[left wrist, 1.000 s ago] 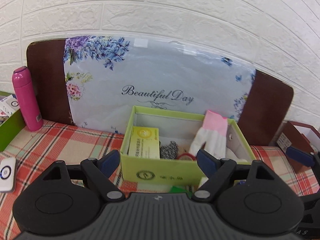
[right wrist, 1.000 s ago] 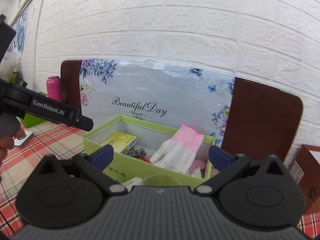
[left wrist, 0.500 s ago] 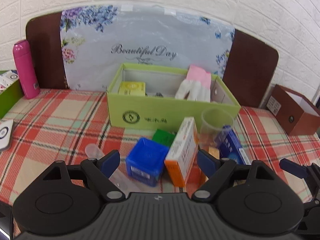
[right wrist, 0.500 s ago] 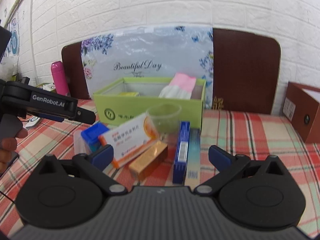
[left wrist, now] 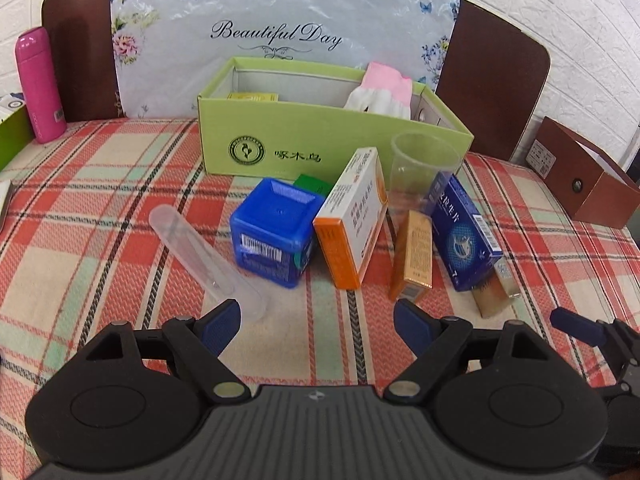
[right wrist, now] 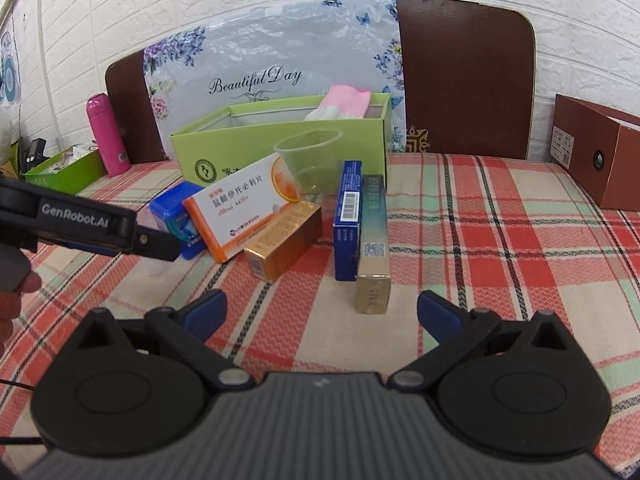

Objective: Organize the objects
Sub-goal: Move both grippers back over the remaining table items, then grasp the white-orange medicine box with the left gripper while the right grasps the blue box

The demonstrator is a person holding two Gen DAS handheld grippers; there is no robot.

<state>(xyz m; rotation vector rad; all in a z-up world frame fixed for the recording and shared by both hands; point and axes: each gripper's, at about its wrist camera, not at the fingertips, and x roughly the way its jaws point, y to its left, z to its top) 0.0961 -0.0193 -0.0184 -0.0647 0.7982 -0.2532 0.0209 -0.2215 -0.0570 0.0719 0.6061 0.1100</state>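
One green open box point(left wrist: 332, 136) at the back of the checked tablecloth point(left wrist: 100, 184), in front of a flowered bag point(left wrist: 280, 12) printed "Beautiful Day". Inside the box: one yellow packet point(left wrist: 253, 97) at the left end, one white and pink glove point(left wrist: 382, 90) hanging over the right part of the rim. Rest of the inside hidden by the front wall.

In front of the box, one loose group of things:
- one blue plastic cube box point(left wrist: 276, 232), lid on, with one small green box point(left wrist: 313, 185) just behind it;
- one white and orange medicine carton point(left wrist: 354, 216), tilted, leaning beside the cube;
- one clear plastic cup point(left wrist: 424, 168), upright, nothing visible inside;
- one gold carton point(left wrist: 412, 256), lying;
- one dark blue carton point(left wrist: 464, 232), on its narrow side;
- one long teal and gold carton point(right wrist: 374, 240), touching the dark blue one;
- one clear tube point(left wrist: 200, 252), lying to the left of the cube, apart from it.

Cartons in the group, counted: four.

One pink bottle point(left wrist: 40, 84) upright at far left, beside one second green box point(right wrist: 66, 170) with small things in it, not readable. One brown open box point(left wrist: 580, 184) at far right, contents not visible.

Left gripper point(left wrist: 318, 320) low over the cloth, jaws wide apart, nothing between them, near the end of the tube. Right gripper point(right wrist: 322, 314) also spread wide and holding nothing, just in front of the teal and gold carton.
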